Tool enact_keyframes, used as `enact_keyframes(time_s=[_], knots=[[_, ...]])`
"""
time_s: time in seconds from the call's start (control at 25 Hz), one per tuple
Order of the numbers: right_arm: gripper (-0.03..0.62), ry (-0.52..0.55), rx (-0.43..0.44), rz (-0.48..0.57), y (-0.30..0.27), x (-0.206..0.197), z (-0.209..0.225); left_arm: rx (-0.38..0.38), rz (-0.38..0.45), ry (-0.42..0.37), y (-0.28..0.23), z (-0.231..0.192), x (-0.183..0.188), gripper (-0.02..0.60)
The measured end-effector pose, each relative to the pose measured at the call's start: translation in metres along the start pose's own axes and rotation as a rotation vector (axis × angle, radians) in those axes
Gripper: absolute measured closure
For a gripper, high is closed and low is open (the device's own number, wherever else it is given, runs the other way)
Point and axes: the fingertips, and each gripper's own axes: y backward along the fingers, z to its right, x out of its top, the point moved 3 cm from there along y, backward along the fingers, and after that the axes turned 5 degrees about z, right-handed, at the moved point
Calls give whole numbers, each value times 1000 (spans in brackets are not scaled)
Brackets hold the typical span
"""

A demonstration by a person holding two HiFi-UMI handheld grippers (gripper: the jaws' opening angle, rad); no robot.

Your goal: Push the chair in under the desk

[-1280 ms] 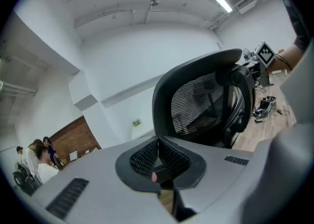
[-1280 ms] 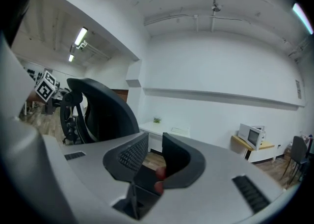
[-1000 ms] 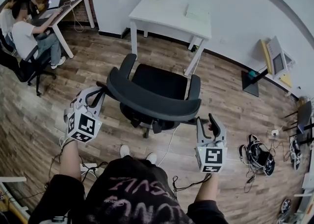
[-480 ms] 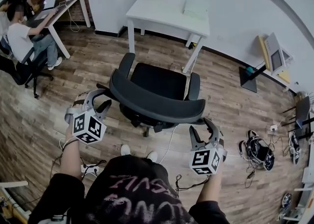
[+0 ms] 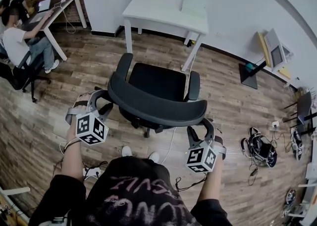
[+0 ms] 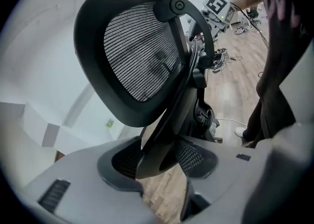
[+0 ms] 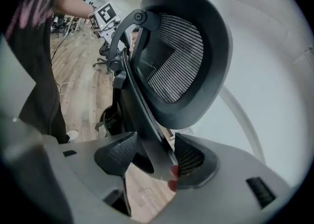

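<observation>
Nearest, the left gripper (image 5: 101, 100) and right gripper (image 5: 200, 127) straddle the two ends of the chair (image 5: 158, 84) at its back. Their jaws are apart and opening, with the frame between them but not clamped (probably set either side so the push goes straight). The chair stands well short of the desk (image 5: 163, 9), seat facing it. Its wheels are mostly hidden under the seat, and the room under the desk is hard to make out.

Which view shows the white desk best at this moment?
The head view: the white desk shows whole, top and legs, beyond the chair. Both gripper views are filled by the chair's backrest; no desk can be made out there.
</observation>
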Motion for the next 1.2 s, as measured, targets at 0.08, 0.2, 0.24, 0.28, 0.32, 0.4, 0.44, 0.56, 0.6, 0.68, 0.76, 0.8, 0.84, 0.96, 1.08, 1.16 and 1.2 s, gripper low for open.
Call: enact_keyframes(time_s=[0.08,0.2,0.24,0.28,0.32,0.4,0.44,0.56,0.6,0.68,0.76,0.8,0.84,0.96,1.08,1.16,1.2], knots=[[349,19,5,-7,-5,1,-1,-9,6,6,-1,0,-1,354],[349,59,6,-15,-9,2,-3,-33,-7,-29,-4,2,-3,341],[349,67,9,-17,-10,2,-3,-37,-16,-47,-6,3,-4,339],[349,68,11,-17,-12,2,-3,-38,-23,-59,-8,3,-3,339],[347,69,12,-16,-13,2,-3,-38,-26,-67,-10,2,-3,339],[345,76,11,-12,-16,2,-2,-31,-31,-80,-14,1,-2,339],[345,80,9,-10,-18,2,-2,-28,-34,-87,-16,0,-2,339],[345,82,3,-5,-22,1,-1,-24,-36,-99,-20,0,-2,337],[345,80,4,-4,-22,1,-1,-27,-35,-100,-22,0,-1,337],[345,77,7,-3,-22,2,0,-33,-37,-107,-23,0,-1,337],[345,77,11,-2,-24,3,0,-39,-40,-106,-24,1,-2,337],[345,78,15,-2,-24,2,0,-41,-40,-104,-25,1,-2,337],[345,78,18,-2,-25,1,1,-43,-39,-102,-26,1,-1,337],[345,78,23,-4,-26,0,4,-48,-37,-96,-27,1,1,331],[344,75,29,-13,-28,-2,5,-57,-36,-90,-30,1,2,330],[342,68,40,-17,-30,-2,6,-55,-45,-93,-32,1,2,327],[342,65,44,-16,-31,-2,7,-53,-51,-94,-34,1,2,327]])
